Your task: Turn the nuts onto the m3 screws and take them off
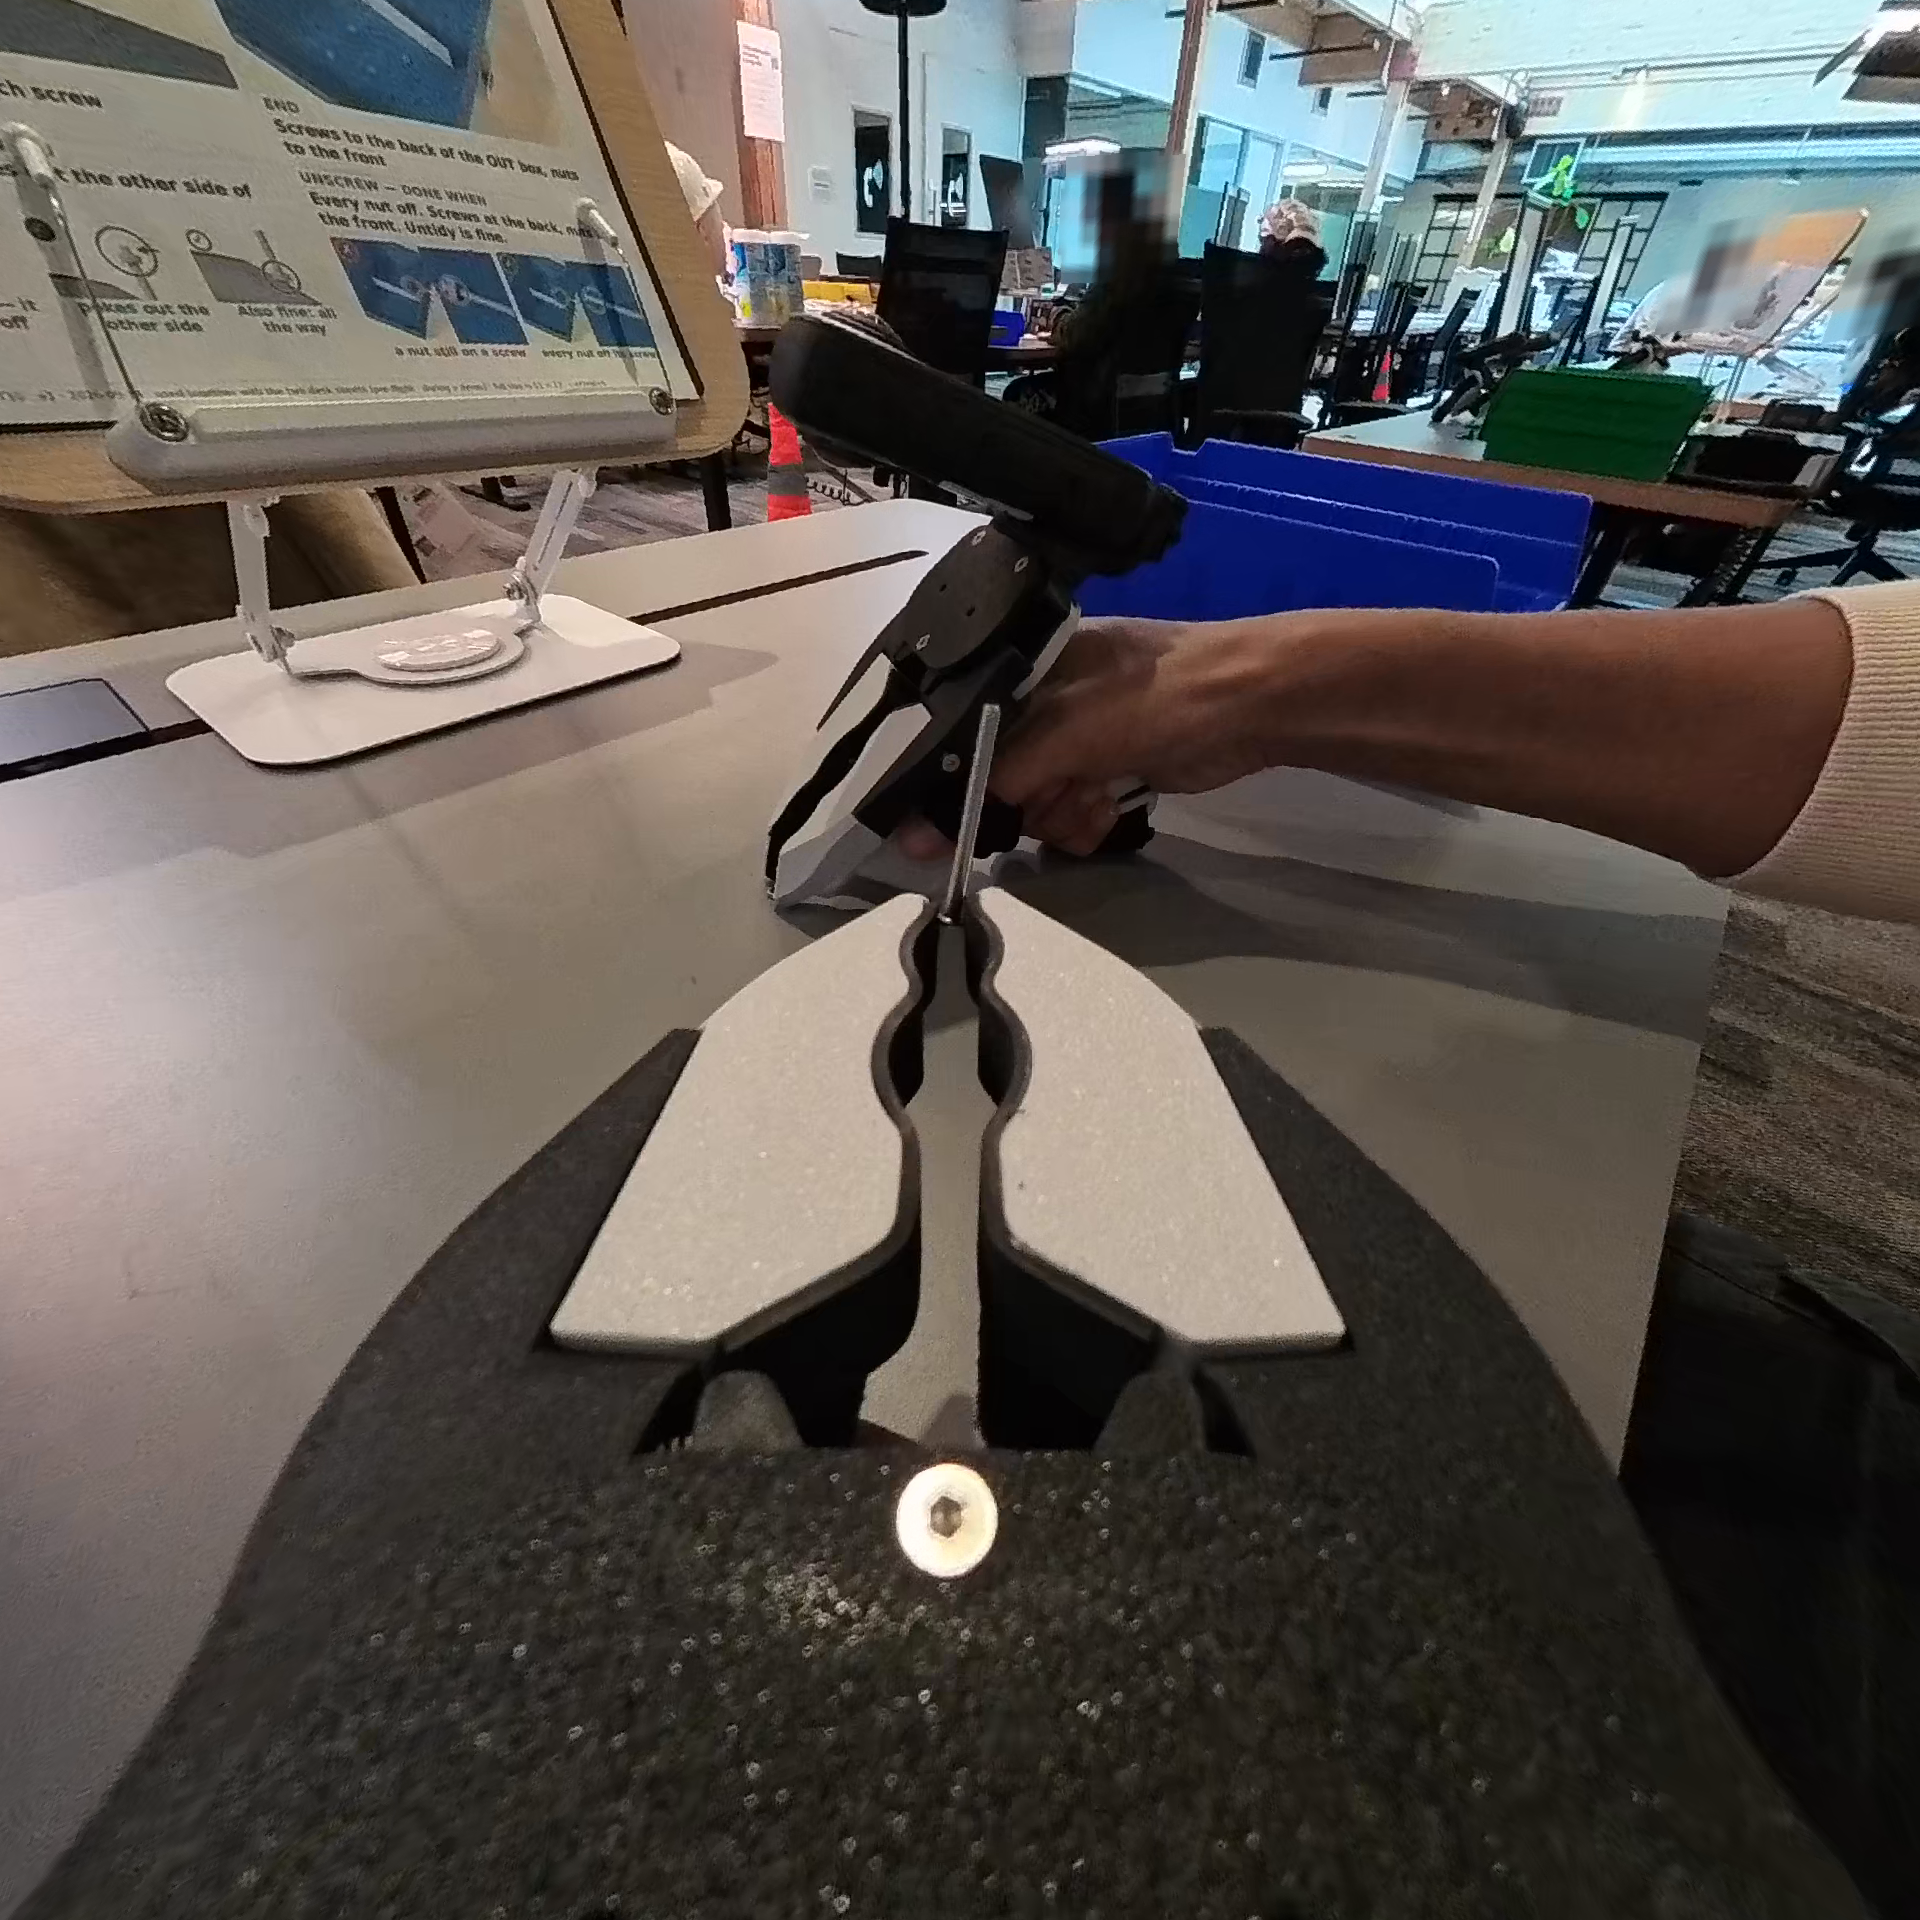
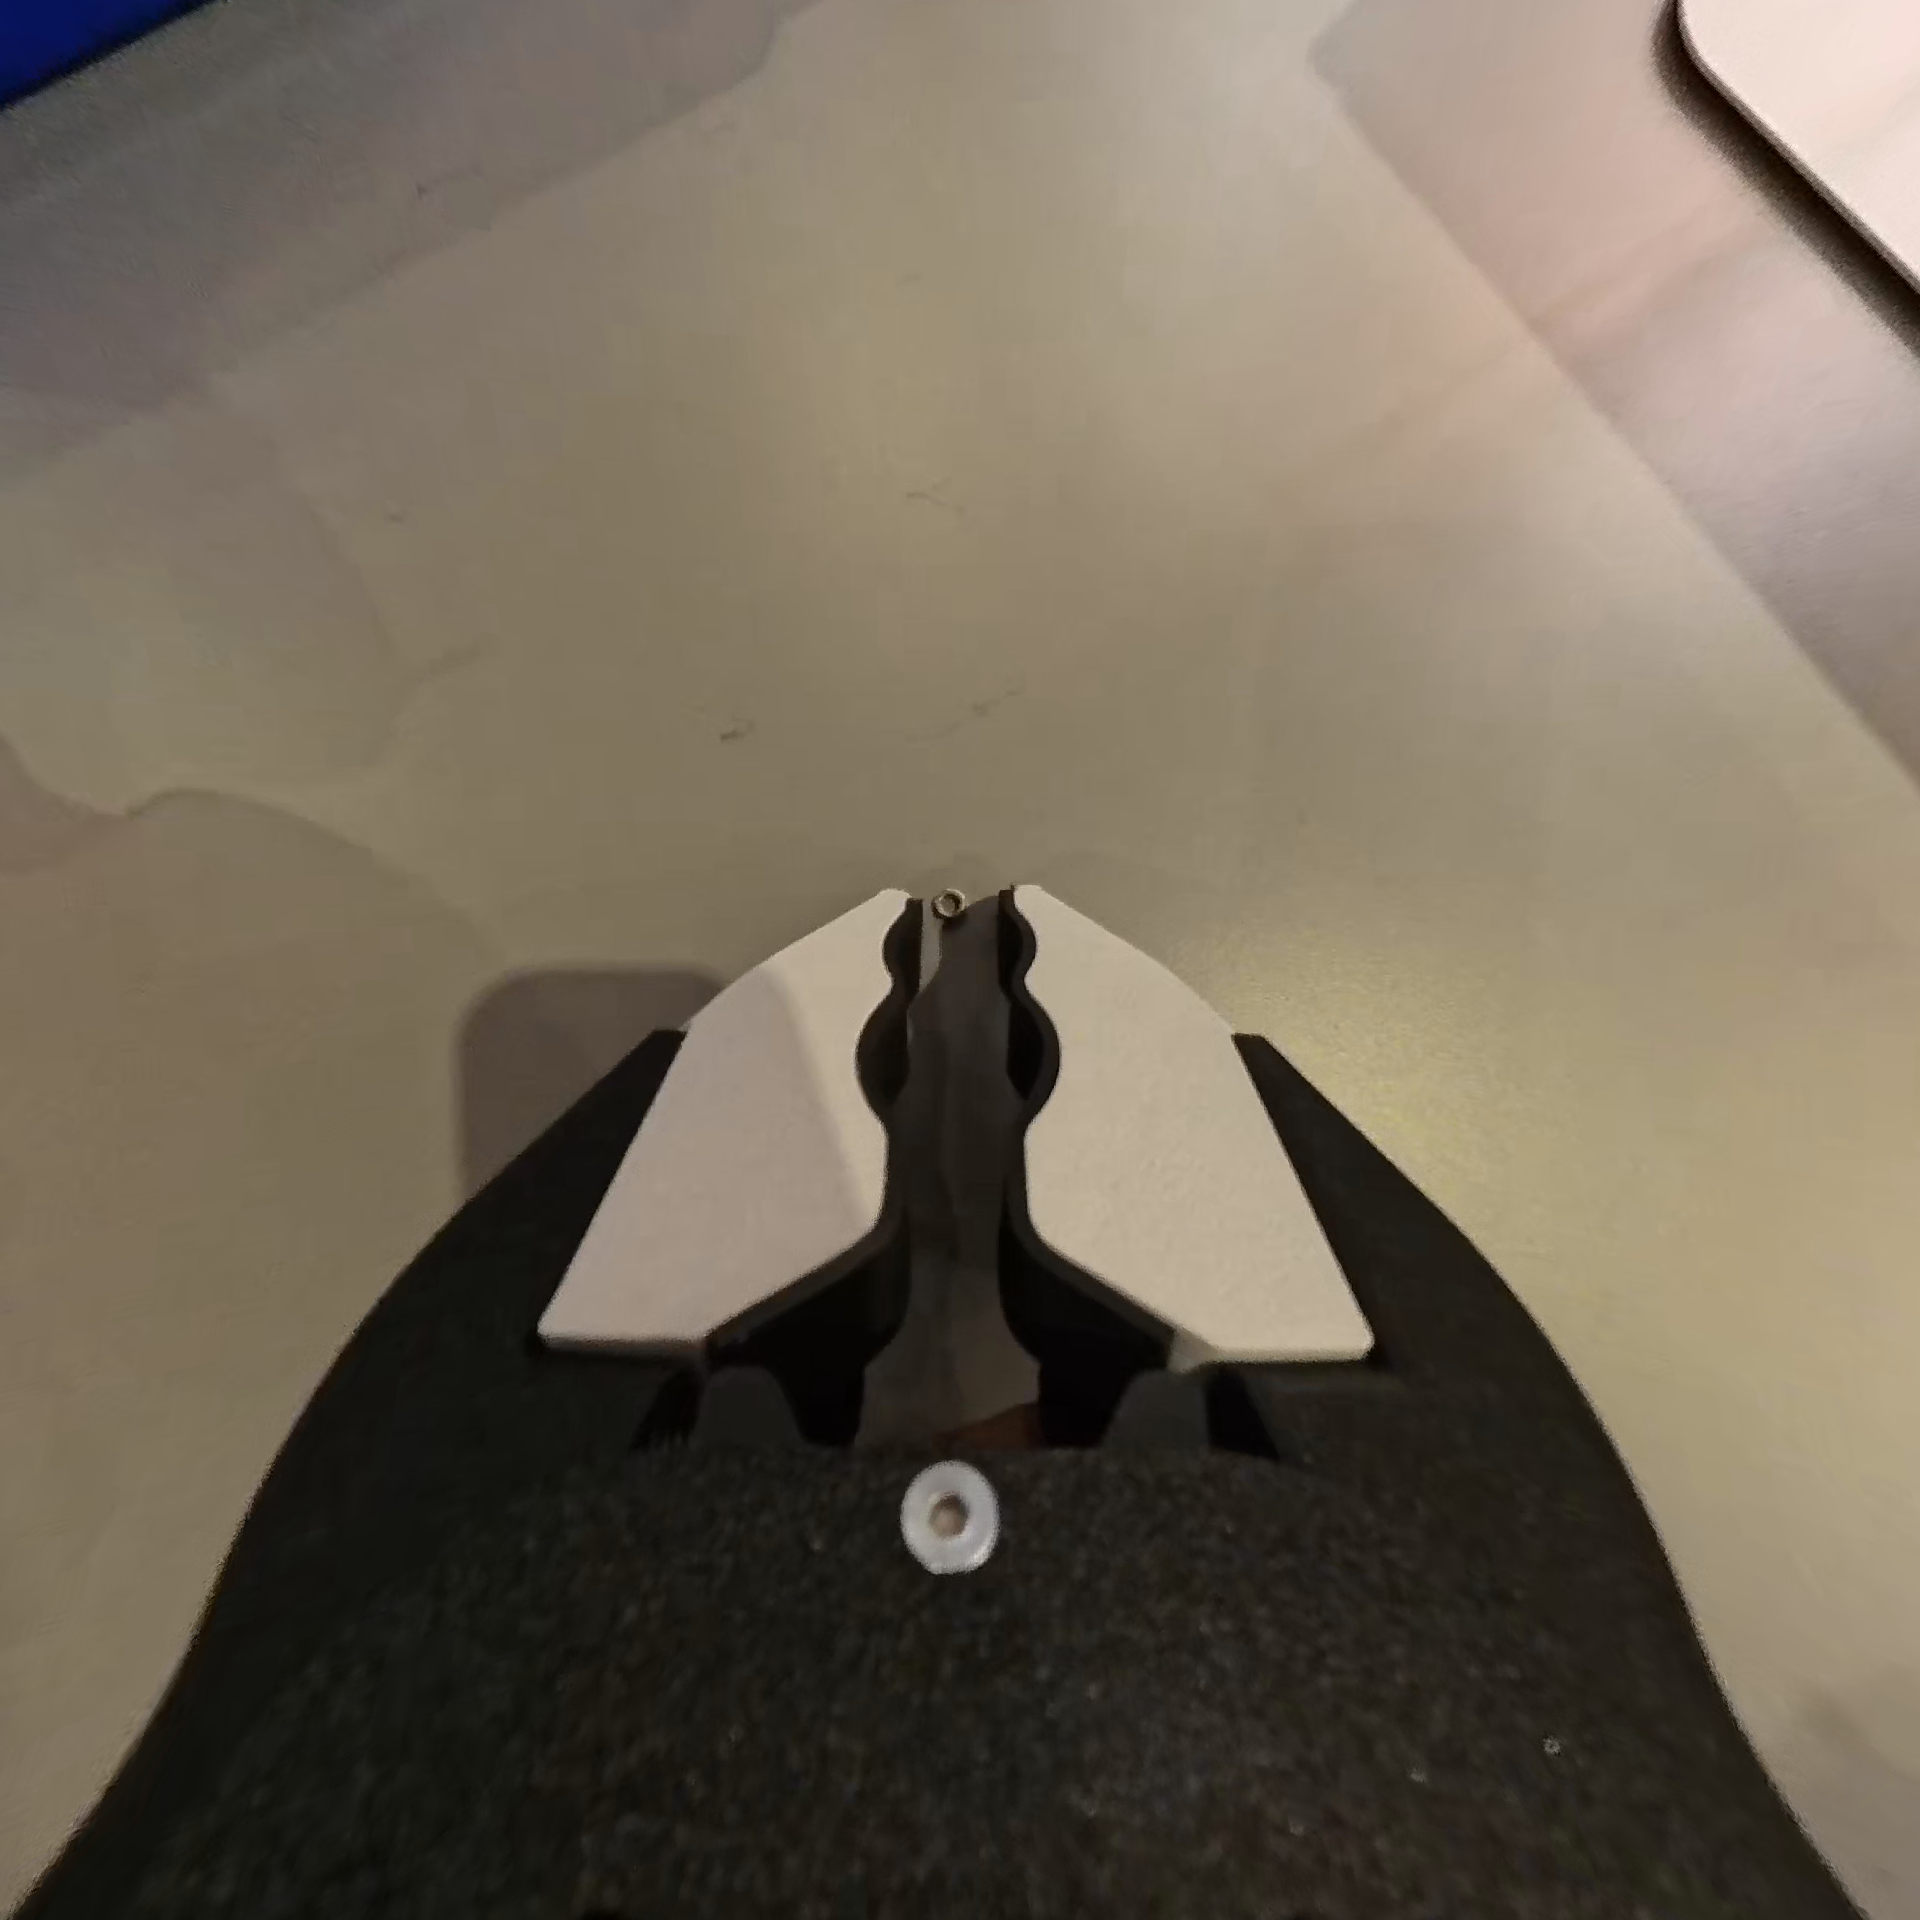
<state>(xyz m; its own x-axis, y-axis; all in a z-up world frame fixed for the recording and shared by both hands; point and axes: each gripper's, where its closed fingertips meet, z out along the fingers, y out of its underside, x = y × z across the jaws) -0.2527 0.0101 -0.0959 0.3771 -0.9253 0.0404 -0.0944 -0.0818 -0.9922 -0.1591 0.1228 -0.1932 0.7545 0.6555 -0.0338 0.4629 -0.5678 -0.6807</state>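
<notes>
My left gripper (image 1: 951,912) is shut on the lower end of a long thin m3 screw (image 1: 971,810), which stands almost upright above the grey table (image 1: 364,1039). My right gripper (image 2: 961,902), held by a hand, points steeply down at the table. It also shows in the left wrist view (image 1: 805,878), just behind the screw and to its left. In the right wrist view its fingers stand a narrow gap apart. A tiny nut (image 2: 948,902) lies on the table (image 2: 935,468) between the tips, nearer the left finger (image 2: 790,1091).
An instruction board (image 1: 343,208) on a white stand (image 1: 416,696) is at the back left; the stand's base also shows in the right wrist view (image 2: 1829,156). A blue bin (image 1: 1340,540) with dividers stands at the back right. The table's edge (image 1: 1704,1039) is on the right.
</notes>
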